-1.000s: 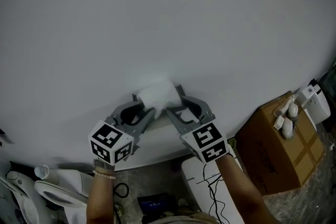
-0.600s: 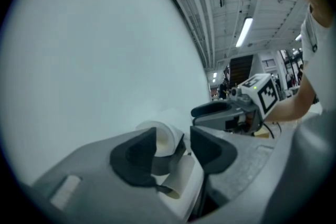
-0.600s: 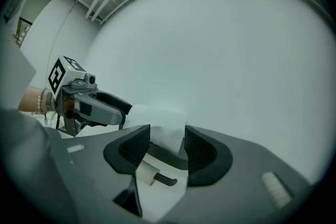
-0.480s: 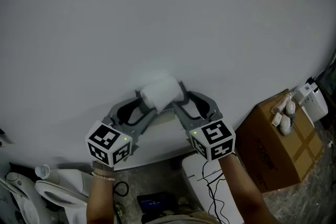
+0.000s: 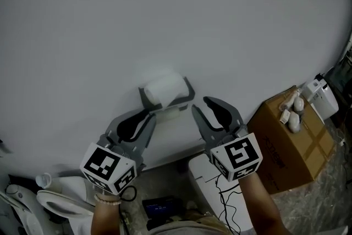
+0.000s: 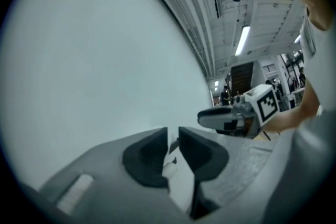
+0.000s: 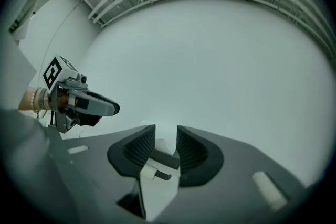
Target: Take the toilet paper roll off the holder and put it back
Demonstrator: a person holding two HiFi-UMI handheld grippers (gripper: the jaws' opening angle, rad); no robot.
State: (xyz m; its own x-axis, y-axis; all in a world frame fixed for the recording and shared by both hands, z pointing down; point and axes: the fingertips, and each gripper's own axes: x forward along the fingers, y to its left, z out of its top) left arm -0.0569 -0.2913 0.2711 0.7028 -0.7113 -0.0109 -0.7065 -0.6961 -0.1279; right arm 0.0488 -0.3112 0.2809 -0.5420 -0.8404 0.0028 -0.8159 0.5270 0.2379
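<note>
The white toilet paper roll sits on its dark holder on the pale wall. Both grippers hang a little short of it and touch nothing. My left gripper is below and left of the roll. Its jaws have just been closing to a narrow gap with nothing between them. My right gripper is below and right of the roll, open wider. Its jaws have also just been closing on nothing. The holder's bar shows beyond that gap.
A cardboard box with small white things on top stands at the right, a white device behind it. A toilet is at the lower left. A white unit with cables lies below my right hand.
Both grippers have drawn back from the roll's ends towards me and spread apart. The roll stays on its holder. The left jaws stand narrower than before.
</note>
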